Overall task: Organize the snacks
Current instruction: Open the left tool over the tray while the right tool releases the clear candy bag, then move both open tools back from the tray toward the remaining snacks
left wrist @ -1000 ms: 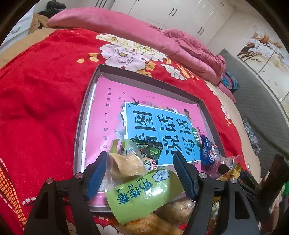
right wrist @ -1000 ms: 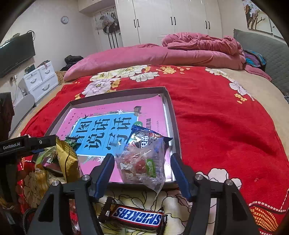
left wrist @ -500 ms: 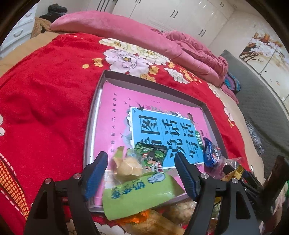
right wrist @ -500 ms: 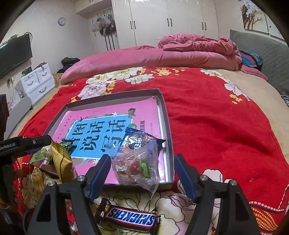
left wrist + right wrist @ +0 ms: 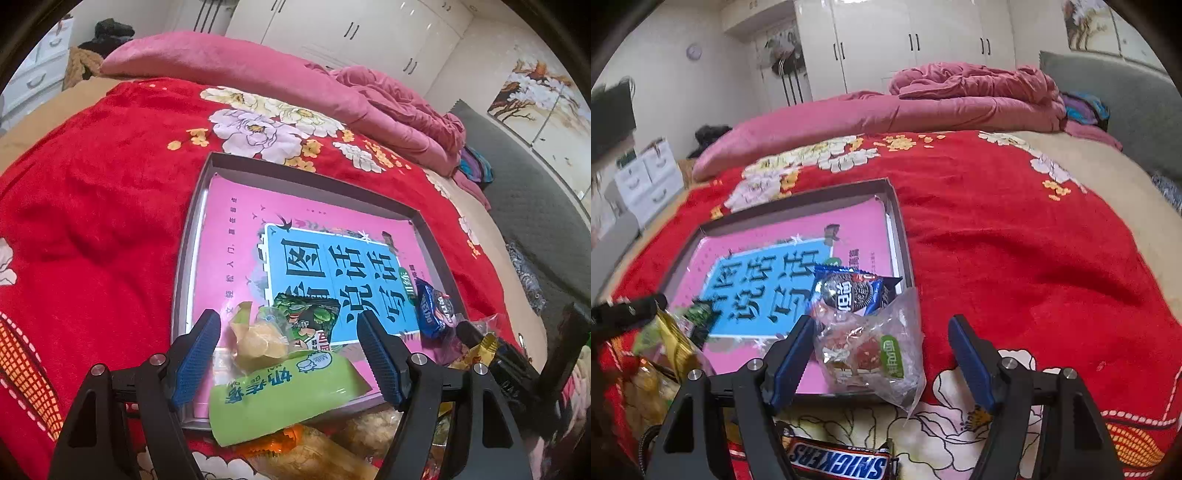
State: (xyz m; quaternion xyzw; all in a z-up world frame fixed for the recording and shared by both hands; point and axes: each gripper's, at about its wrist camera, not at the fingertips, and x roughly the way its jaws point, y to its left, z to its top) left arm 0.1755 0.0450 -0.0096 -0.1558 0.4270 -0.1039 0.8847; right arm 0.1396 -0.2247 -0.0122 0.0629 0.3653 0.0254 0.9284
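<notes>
between the spread jaws of the right gripper (image 5: 879, 345), the clear candy bag (image 5: 870, 350) is seen at twelve o'clock, draped over the tray (image 5: 897, 221) rim, long axis upright; left gripper (image 5: 288, 350) is likewise held apart, empty.

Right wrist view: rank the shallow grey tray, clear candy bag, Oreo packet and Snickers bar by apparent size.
1. Grey tray, clearly largest.
2. Clear candy bag.
3. Oreo packet and Snickers bar: unranked; the bar is cropped and nearer the camera.
</notes>
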